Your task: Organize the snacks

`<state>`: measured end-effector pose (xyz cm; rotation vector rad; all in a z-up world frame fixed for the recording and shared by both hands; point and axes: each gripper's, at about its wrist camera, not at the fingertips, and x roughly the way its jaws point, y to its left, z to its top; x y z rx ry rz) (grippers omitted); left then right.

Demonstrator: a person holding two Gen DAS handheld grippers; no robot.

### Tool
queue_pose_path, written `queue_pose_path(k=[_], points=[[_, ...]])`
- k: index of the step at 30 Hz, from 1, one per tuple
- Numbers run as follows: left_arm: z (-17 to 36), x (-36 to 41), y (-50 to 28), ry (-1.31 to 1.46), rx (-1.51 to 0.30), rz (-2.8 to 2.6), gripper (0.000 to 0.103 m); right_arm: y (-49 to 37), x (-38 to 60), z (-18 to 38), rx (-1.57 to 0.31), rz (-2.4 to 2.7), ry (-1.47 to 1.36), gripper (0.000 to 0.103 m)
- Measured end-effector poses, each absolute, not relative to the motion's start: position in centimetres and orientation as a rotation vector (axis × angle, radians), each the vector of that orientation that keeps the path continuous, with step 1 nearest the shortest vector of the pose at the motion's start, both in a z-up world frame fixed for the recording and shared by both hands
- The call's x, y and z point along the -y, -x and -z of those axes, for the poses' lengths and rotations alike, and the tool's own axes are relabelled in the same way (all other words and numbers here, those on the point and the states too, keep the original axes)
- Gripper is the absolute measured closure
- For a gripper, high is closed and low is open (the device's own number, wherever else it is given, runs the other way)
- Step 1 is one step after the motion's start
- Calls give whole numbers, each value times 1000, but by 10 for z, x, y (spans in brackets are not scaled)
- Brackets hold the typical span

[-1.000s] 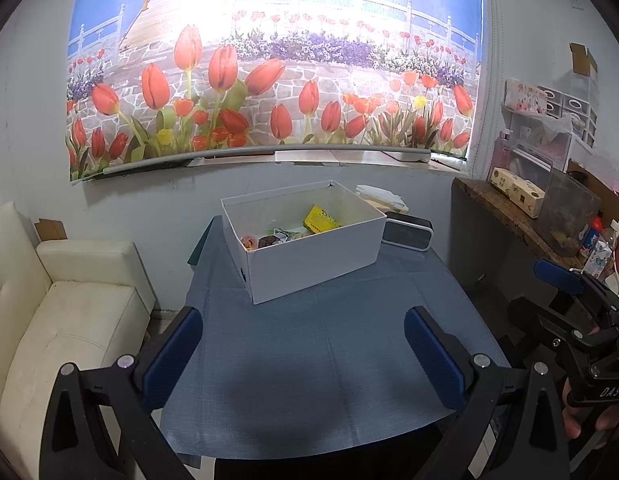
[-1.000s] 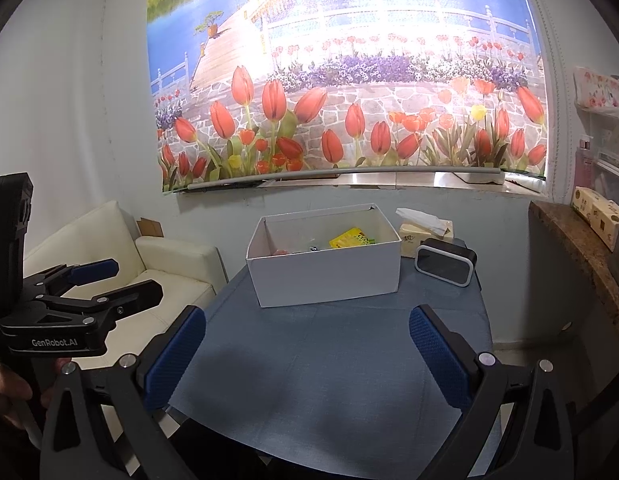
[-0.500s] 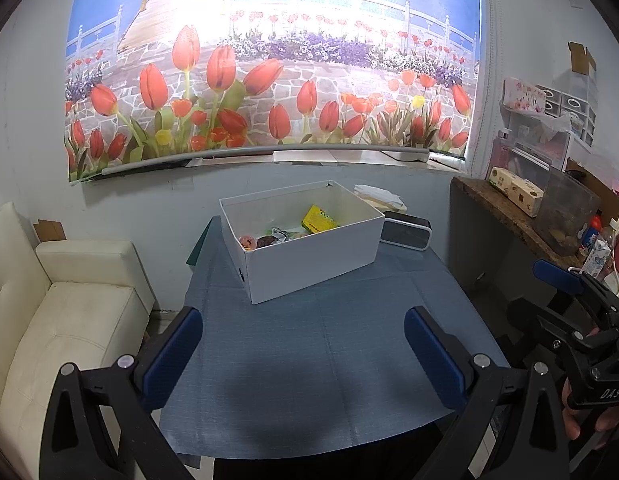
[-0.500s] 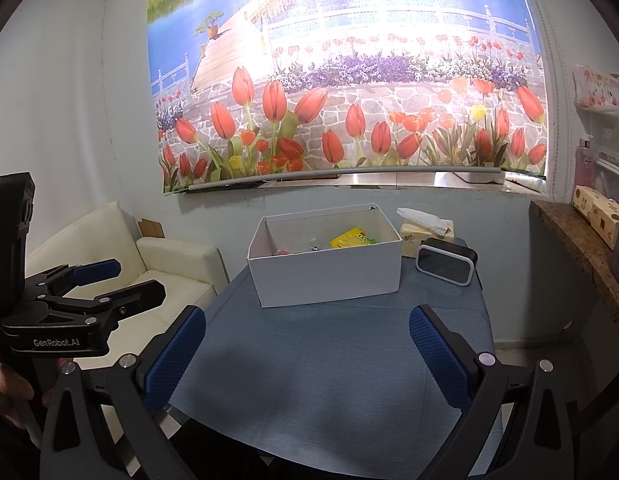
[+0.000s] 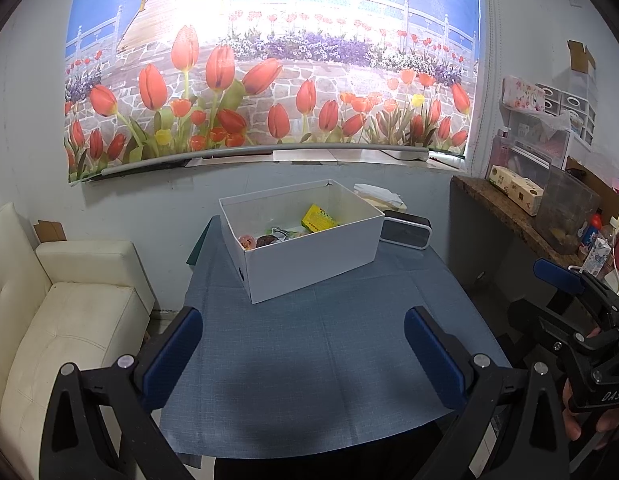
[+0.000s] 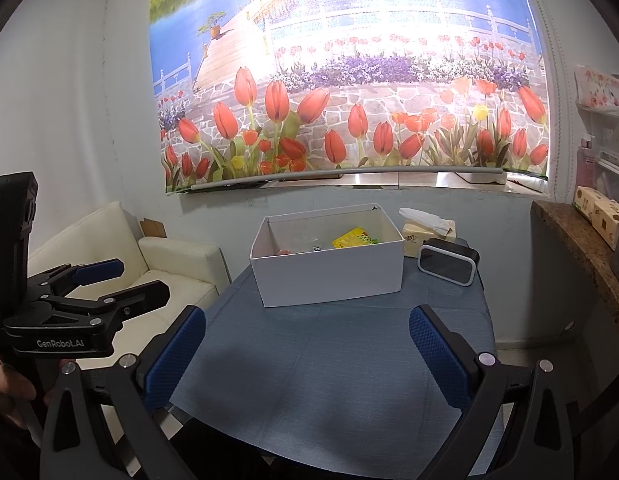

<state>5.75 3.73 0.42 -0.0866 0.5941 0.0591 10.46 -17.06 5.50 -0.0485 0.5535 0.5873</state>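
A white open box (image 5: 309, 264) stands at the far side of a blue-covered table (image 5: 309, 360). Inside it lie several snacks, among them a yellow packet (image 5: 318, 218) and small wrapped sweets (image 5: 261, 240). The box also shows in the right wrist view (image 6: 329, 276), with the yellow packet (image 6: 351, 238) inside. My left gripper (image 5: 303, 348) is open and empty above the table's near part. My right gripper (image 6: 309, 348) is open and empty, level with the left one. Each gripper shows at the edge of the other's view.
A black clock-like device (image 6: 447, 266) and a tissue box (image 6: 427, 230) stand right of the white box. A cream sofa (image 5: 61, 320) is at the left. A brown shelf (image 5: 509, 216) with boxes and bottles is at the right. A tulip poster hangs on the wall behind.
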Motion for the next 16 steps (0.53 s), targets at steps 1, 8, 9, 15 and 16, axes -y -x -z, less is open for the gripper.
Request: queue_pose_path(k=[1,8,9,15,16], points=[[-4,-37,-58,86,-594,-59,0,-105,171,-55,-554,-587,48,0],[-4,-35,-58,84,-595,-58,0,-104,170,-55,-555,-586,49,0],[-4,-35,-58,84,-595,-58,0,-104,170,-55,-554,-587,49,0],[-3,-35,-58,81,-588,-52,0,-104,169,-55,-555,-585,49,0],[-4,-34,-57,80,-586,-49,0,-104,170,-55,-555,-585,49,0]])
